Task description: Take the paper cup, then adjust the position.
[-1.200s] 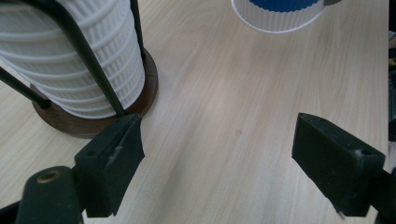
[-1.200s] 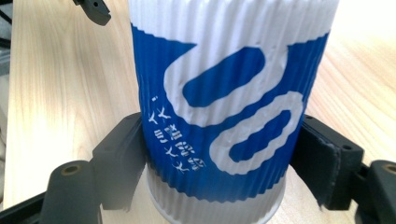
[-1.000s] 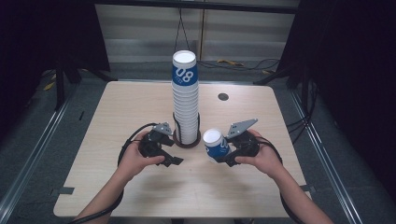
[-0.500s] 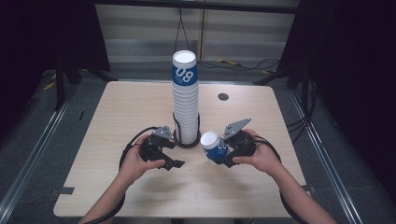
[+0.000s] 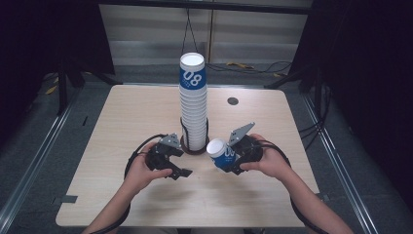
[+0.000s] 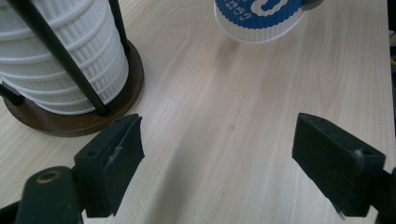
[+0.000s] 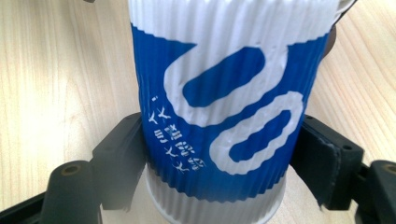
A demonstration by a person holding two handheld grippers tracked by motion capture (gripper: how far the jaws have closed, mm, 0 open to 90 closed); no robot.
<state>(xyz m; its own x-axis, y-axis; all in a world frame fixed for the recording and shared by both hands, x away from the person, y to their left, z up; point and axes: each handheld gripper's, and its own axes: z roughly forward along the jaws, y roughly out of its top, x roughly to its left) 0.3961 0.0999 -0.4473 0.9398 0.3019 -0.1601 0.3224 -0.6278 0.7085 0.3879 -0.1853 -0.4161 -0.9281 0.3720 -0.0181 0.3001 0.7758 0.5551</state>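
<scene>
A tall stack of ribbed white paper cups (image 5: 193, 105), the top one banded blue, stands in a black wire holder on a round dark wooden base (image 5: 185, 147) at the table's middle. My right gripper (image 5: 229, 158) is shut on a single blue and white ribbed cup (image 5: 219, 152), tilted just right of the base. Both pads press its sides, and the cup (image 7: 224, 107) looms large between them. My left gripper (image 5: 176, 165) stands open, left of the base and low over the table. Bare wood lies between its jaws (image 6: 217, 154), with the stack (image 6: 60, 60) at the upper left and the held cup (image 6: 261, 18) ahead.
The light wooden table (image 5: 136, 112) has a small dark round disc (image 5: 233, 101) at its back right. Black cables (image 5: 141, 148) loop from both grippers beside the person's hands. Dark floor and metal rails surround the table.
The right gripper has drifted a little left and toward the near edge with the cup in it. The left gripper has kept still.
</scene>
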